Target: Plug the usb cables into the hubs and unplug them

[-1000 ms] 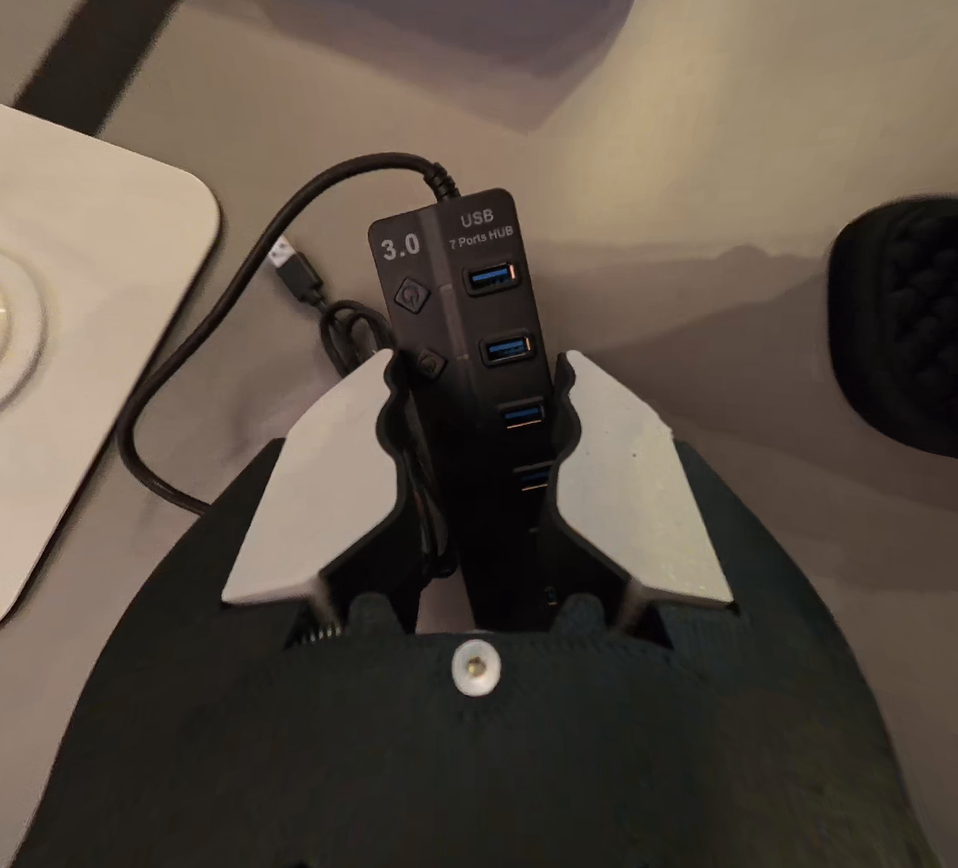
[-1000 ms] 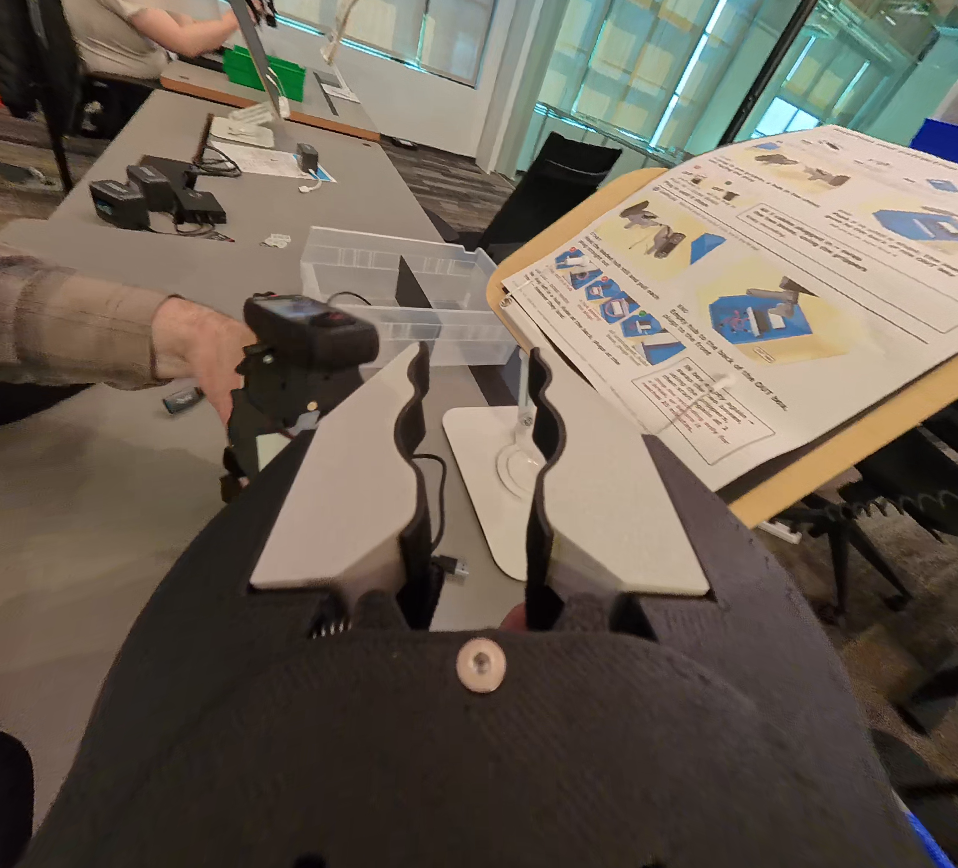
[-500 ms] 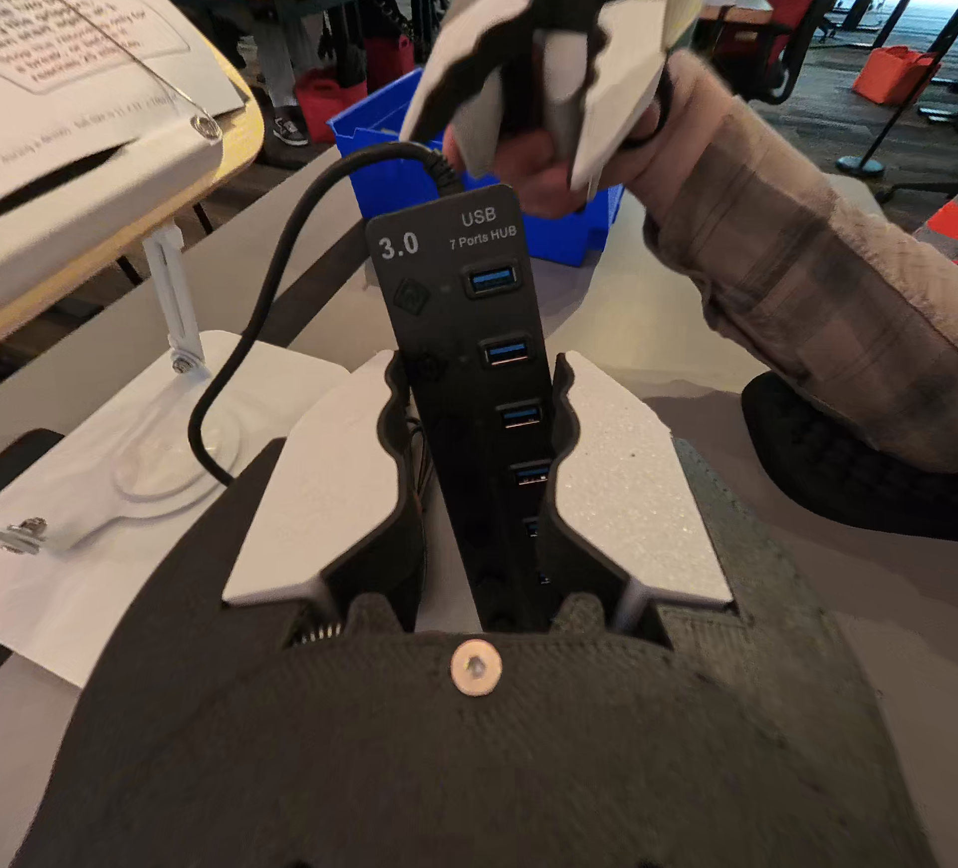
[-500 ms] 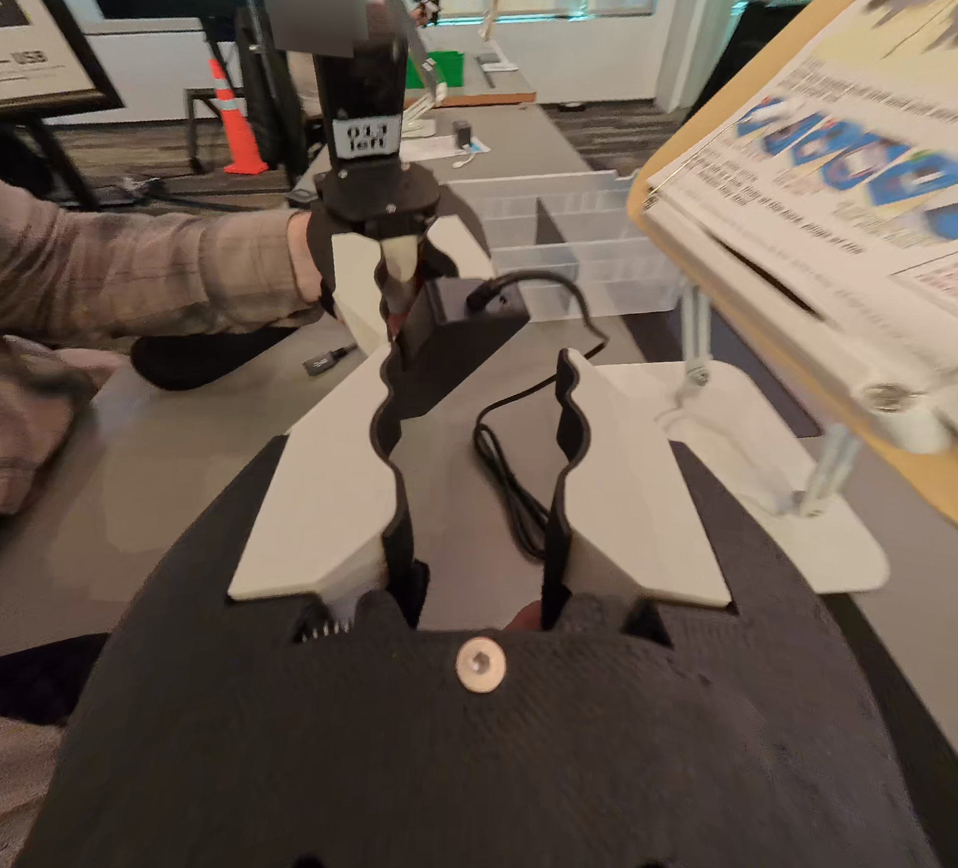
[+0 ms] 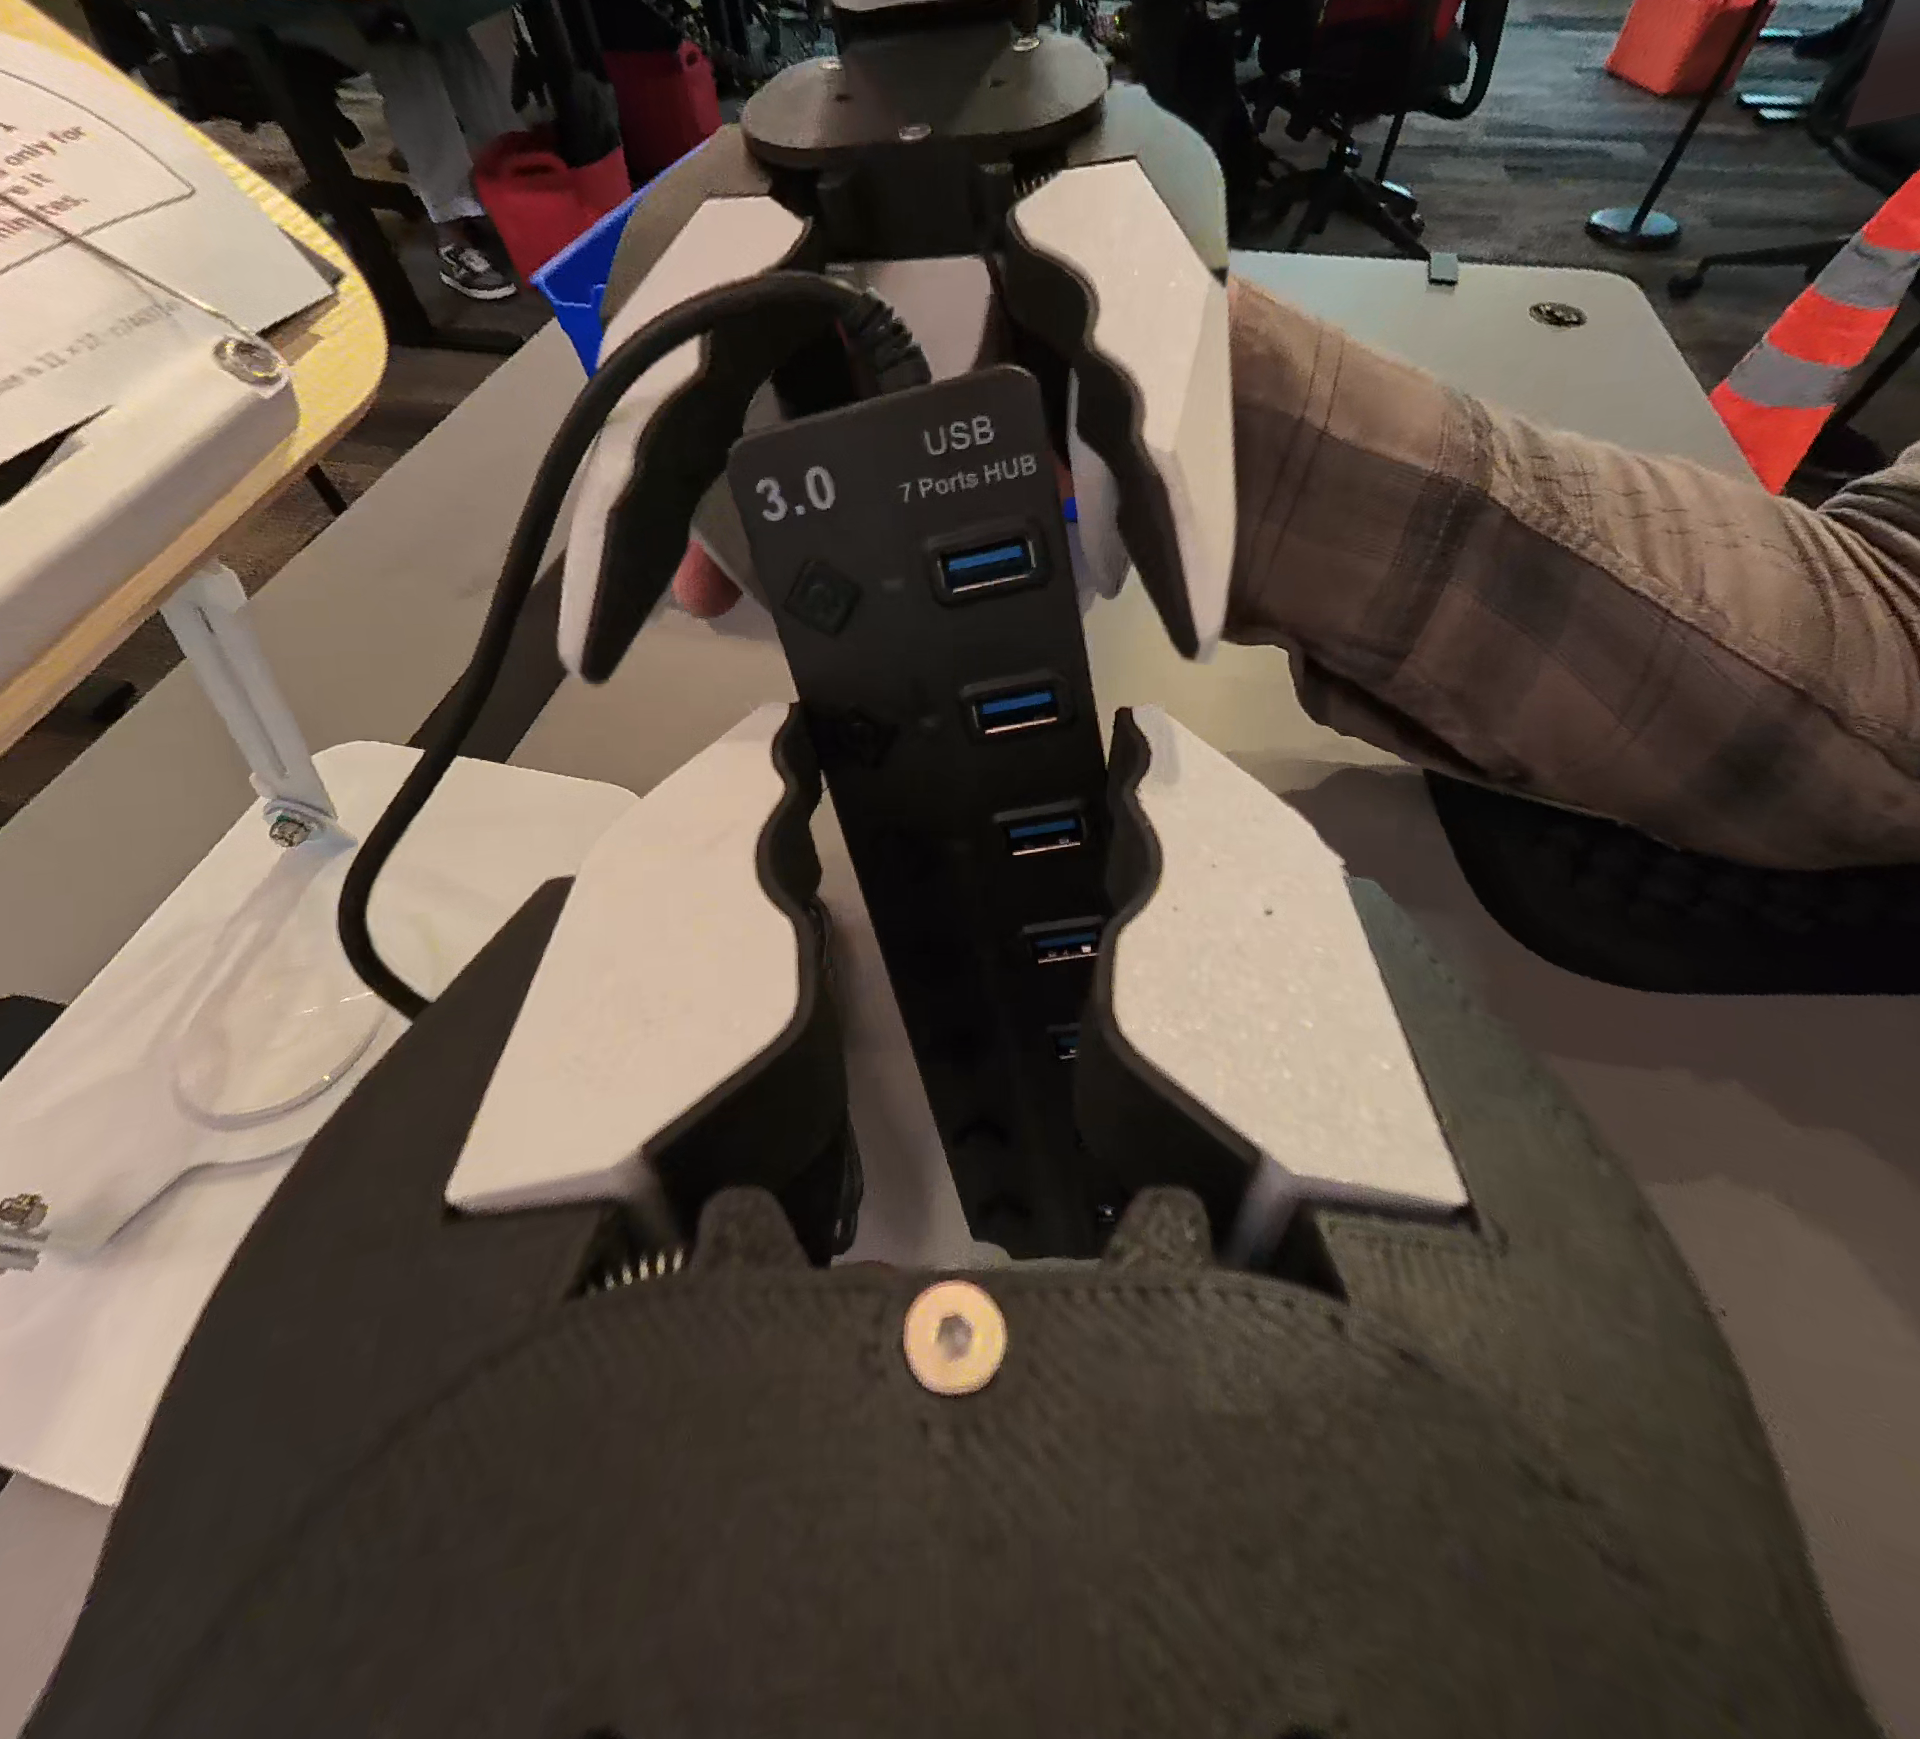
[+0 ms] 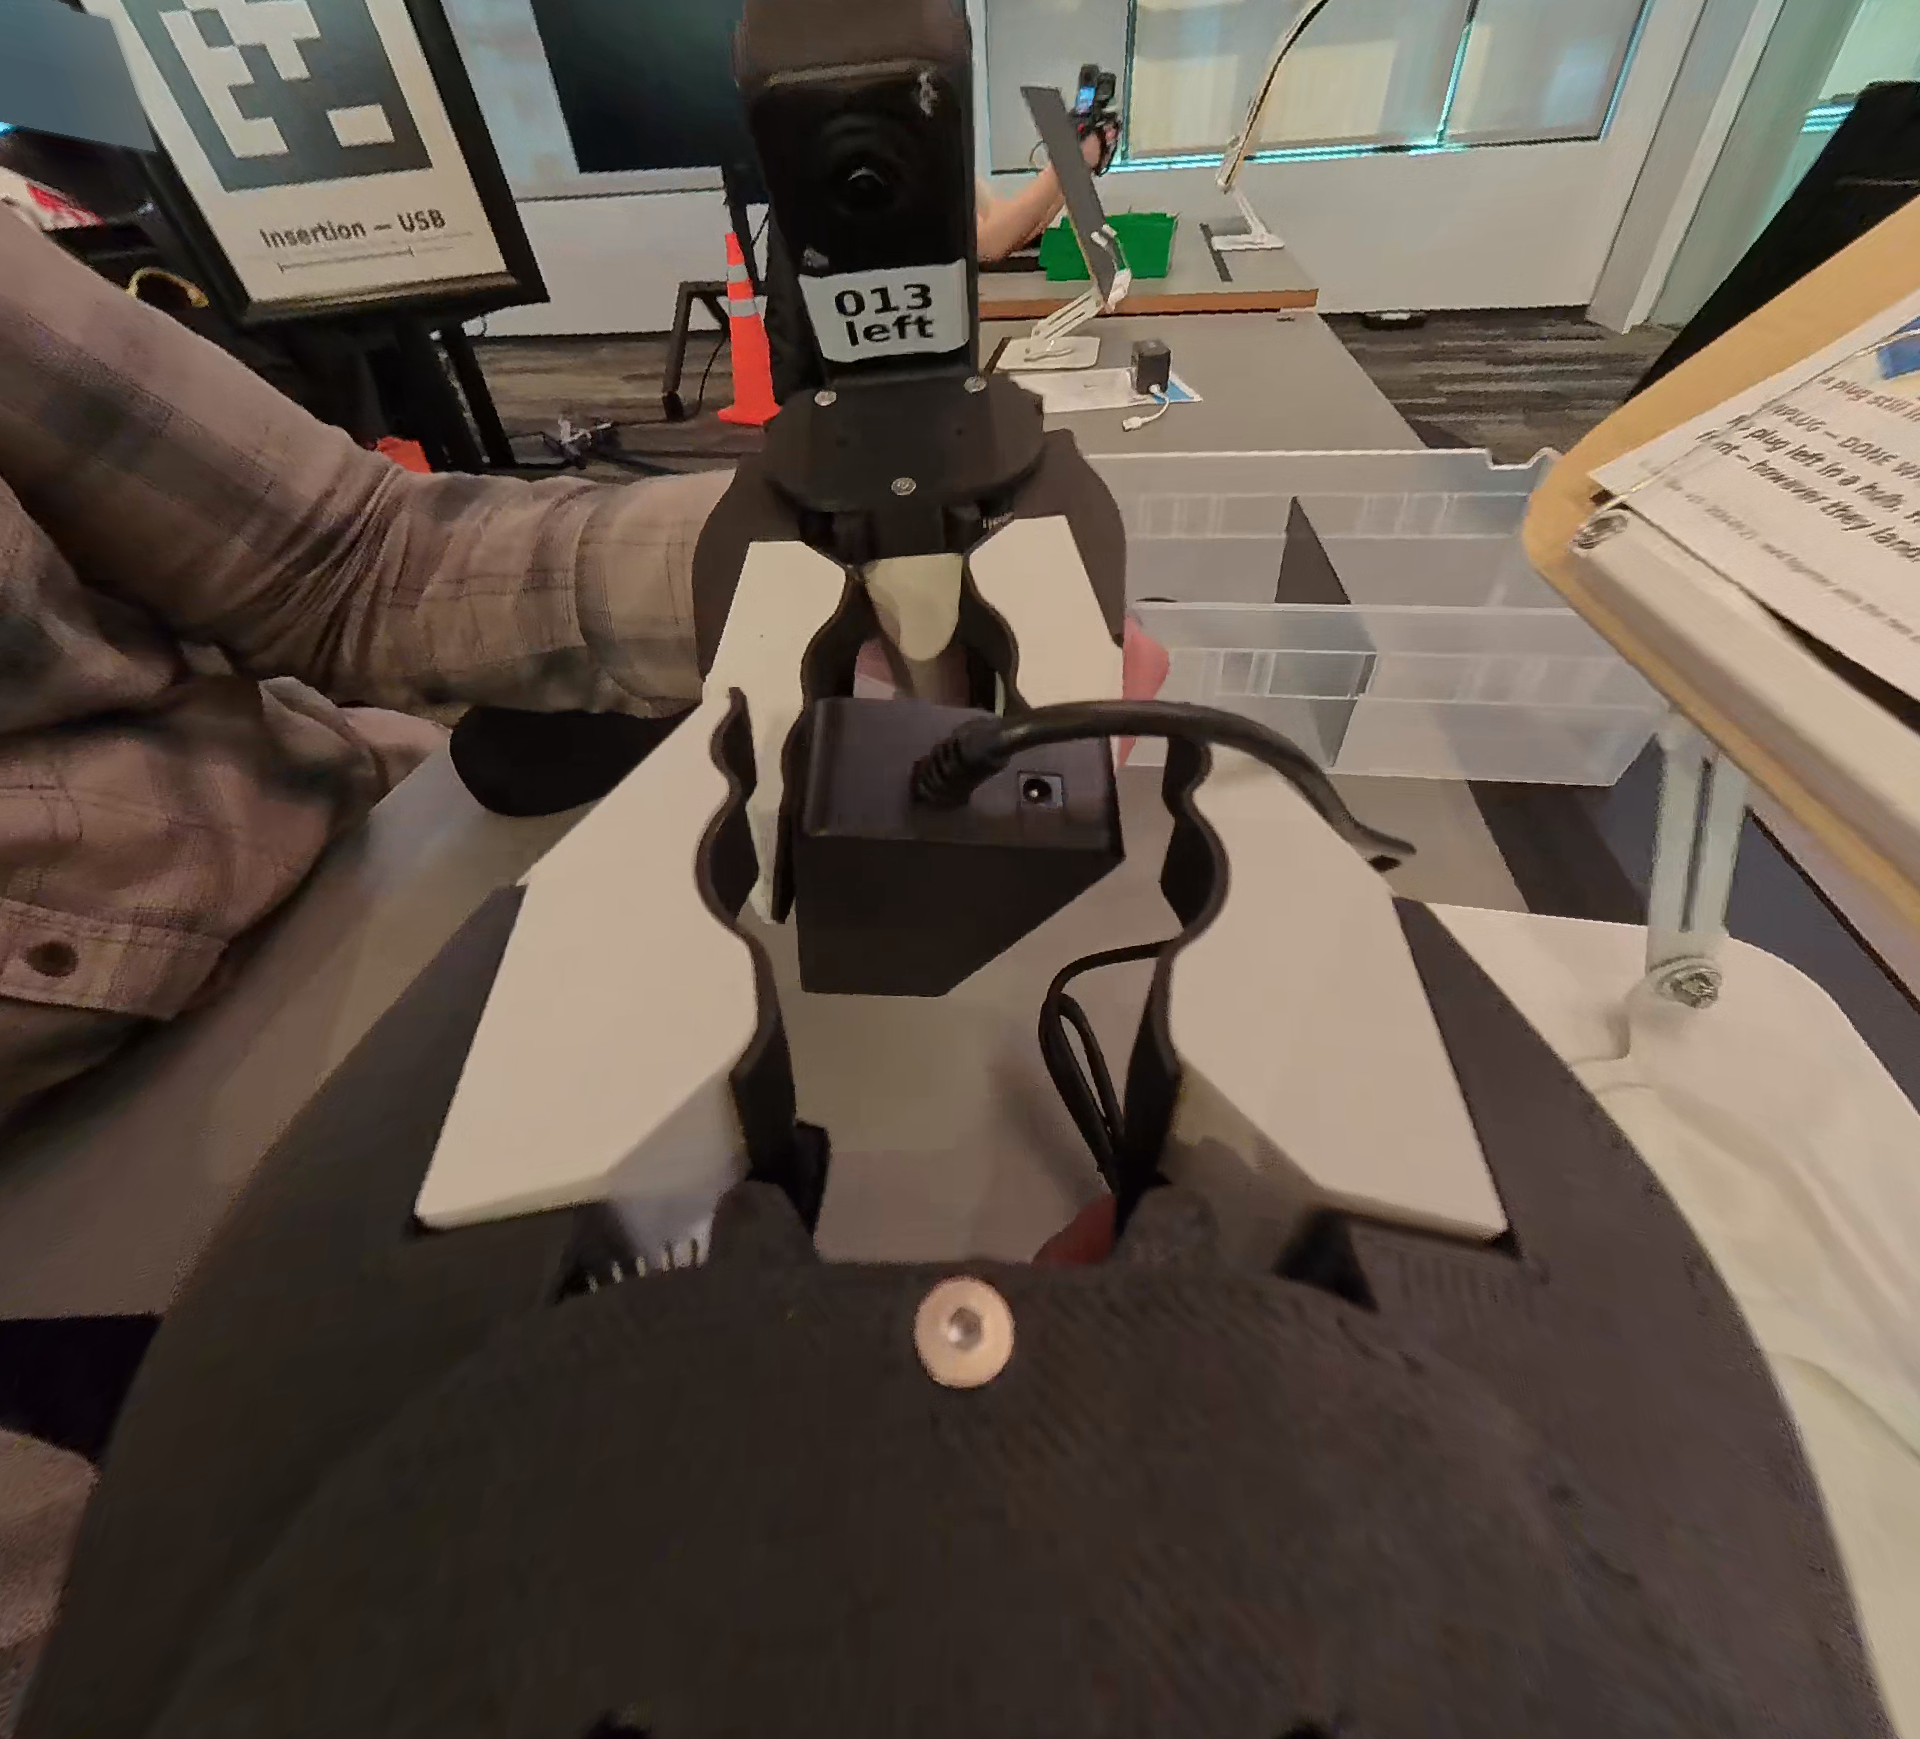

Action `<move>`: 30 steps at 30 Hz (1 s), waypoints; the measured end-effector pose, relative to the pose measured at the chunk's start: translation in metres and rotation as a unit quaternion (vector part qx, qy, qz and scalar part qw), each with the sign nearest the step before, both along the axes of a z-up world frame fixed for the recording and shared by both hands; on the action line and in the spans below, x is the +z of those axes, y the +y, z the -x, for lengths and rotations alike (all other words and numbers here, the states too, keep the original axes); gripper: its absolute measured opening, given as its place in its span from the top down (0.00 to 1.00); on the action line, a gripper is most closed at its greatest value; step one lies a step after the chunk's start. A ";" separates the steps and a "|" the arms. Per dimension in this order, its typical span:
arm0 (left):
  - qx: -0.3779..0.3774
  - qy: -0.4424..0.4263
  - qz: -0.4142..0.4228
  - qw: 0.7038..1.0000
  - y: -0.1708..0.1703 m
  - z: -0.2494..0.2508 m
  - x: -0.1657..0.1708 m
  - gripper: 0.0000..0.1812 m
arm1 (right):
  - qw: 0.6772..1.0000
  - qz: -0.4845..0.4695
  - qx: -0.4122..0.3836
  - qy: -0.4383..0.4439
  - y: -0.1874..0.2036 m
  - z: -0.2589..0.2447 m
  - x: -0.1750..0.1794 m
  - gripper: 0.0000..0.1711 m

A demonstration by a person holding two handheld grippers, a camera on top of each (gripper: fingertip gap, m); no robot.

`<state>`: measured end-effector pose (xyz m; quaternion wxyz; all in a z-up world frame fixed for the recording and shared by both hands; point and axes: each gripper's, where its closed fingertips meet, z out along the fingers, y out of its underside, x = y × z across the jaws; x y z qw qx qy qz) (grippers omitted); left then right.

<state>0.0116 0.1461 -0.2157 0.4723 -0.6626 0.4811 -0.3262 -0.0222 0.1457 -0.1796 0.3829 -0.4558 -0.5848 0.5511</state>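
The left gripper (image 5: 956, 754) pinches a long black USB hub (image 5: 935, 650) between its two white fingers. The right gripper (image 6: 961, 816) faces it with its fingers spread wide on either side of the hub's far end, and from these pictures it is hard to tell if they touch it.

The hub is held up off the table. Its long side runs straight out from the left gripper toward the right gripper. The face with the row of blue ports (image 5: 987, 562) looks up in the left wrist view. The end with the cord points at the right gripper, and there is a small round socket (image 6: 1036, 790) on that end.

A black cable (image 5: 468, 650) comes out of the hub's end, bends over, and hangs down on one side toward the white stand base (image 5: 156, 1118).

Below is a grey table (image 5: 1714, 1170). A clear plastic bin (image 6: 1403, 650) with dividers sits farther back. A tilted board with printed paper (image 6: 1766, 484) stands on the white base. A plaid sleeve (image 5: 1507, 598) reaches in behind the right gripper.

The room has more desks, an orange cone (image 6: 743, 339), big windows, and a framed black-and-white sign (image 6: 260, 58).
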 end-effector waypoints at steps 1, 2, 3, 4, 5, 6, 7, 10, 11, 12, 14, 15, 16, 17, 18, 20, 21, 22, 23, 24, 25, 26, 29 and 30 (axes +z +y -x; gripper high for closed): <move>-0.004 0.003 -0.001 1.000 -0.001 -0.001 0.000 0.71 | 1.000 -0.004 0.007 -0.006 -0.003 0.002 -0.002 0.52; -0.005 0.006 0.001 1.000 -0.001 -0.003 0.000 0.71 | 1.000 -0.007 0.013 -0.010 -0.006 0.004 -0.003 0.50; -0.009 0.012 0.005 1.000 -0.002 -0.004 -0.001 0.71 | 1.000 -0.010 0.018 -0.012 -0.009 0.006 -0.004 0.50; -0.010 0.016 0.005 1.000 -0.002 -0.004 -0.001 0.71 | 1.000 -0.012 0.022 -0.014 -0.011 0.008 -0.005 0.51; -0.011 0.018 0.007 1.000 -0.002 -0.005 -0.001 0.71 | 0.999 -0.018 0.022 -0.016 -0.011 0.009 -0.005 0.56; -0.015 0.024 0.011 1.000 -0.003 -0.006 -0.003 0.71 | 0.999 -0.023 0.018 -0.018 -0.010 0.011 -0.005 0.59; -0.015 0.030 0.012 0.999 -0.003 -0.006 -0.004 0.71 | 0.999 -0.024 0.015 -0.023 -0.010 0.011 -0.005 0.59; -0.023 0.053 0.018 0.998 -0.005 -0.007 -0.011 0.71 | 0.998 -0.035 0.010 -0.054 -0.011 0.008 -0.012 0.60; -0.024 0.061 0.017 0.998 -0.006 -0.007 -0.014 0.71 | 0.997 -0.039 0.007 -0.067 -0.011 0.006 -0.016 0.59; -0.024 0.068 0.018 0.997 -0.006 -0.007 -0.016 0.71 | 0.996 -0.042 0.004 -0.078 -0.010 0.005 -0.018 0.59; -0.021 0.073 0.016 0.997 -0.005 -0.008 -0.017 0.71 | 0.995 -0.049 -0.005 -0.087 -0.008 0.003 -0.018 0.64; -0.018 0.068 0.017 0.997 -0.004 -0.008 -0.016 0.71 | 0.995 -0.052 -0.008 -0.088 -0.007 0.003 -0.017 0.64; -0.021 0.064 0.018 0.998 -0.004 -0.009 -0.015 0.71 | 0.995 -0.052 -0.008 -0.089 -0.007 0.002 -0.016 0.64; -0.021 0.063 0.017 0.998 -0.004 -0.009 -0.014 0.71 | 0.995 -0.054 -0.009 -0.089 -0.007 0.002 -0.015 0.64; -0.020 0.064 0.014 0.998 -0.004 -0.009 -0.014 0.71 | 0.994 -0.056 -0.010 -0.089 -0.007 0.002 -0.015 0.64; -0.020 0.061 0.011 0.998 -0.004 -0.010 -0.013 0.71 | 0.994 -0.062 -0.011 -0.091 -0.007 0.000 -0.014 0.65; -0.020 0.057 0.009 0.998 -0.004 -0.010 -0.012 0.71 | 0.994 -0.064 -0.012 -0.090 -0.007 0.000 -0.013 0.65; -0.018 0.054 0.008 0.998 -0.003 -0.010 -0.011 0.71 | 0.994 -0.067 -0.015 -0.088 -0.006 0.000 -0.012 0.65; -0.018 0.048 0.007 0.999 -0.004 -0.010 -0.010 0.71 | 0.994 -0.068 -0.015 -0.086 -0.007 -0.001 -0.011 0.64; -0.019 0.041 0.007 0.999 -0.004 -0.011 -0.008 0.71 | 0.994 -0.068 -0.015 -0.083 -0.007 -0.002 -0.010 0.64; -0.018 0.035 0.008 0.999 -0.004 -0.011 -0.007 0.71 | 0.994 -0.069 -0.016 -0.079 -0.007 -0.002 -0.008 0.64; -0.015 0.031 0.007 0.999 -0.003 -0.011 -0.006 0.71 | 0.995 -0.070 -0.018 -0.075 -0.006 -0.003 -0.007 0.64; -0.011 0.025 0.004 1.000 -0.003 -0.010 -0.005 0.72 | 0.995 -0.071 -0.021 -0.070 -0.005 -0.004 -0.005 0.65; -0.003 0.026 -0.001 1.000 -0.002 -0.007 -0.004 0.71 | 0.995 -0.072 -0.024 -0.067 -0.004 -0.004 -0.004 0.65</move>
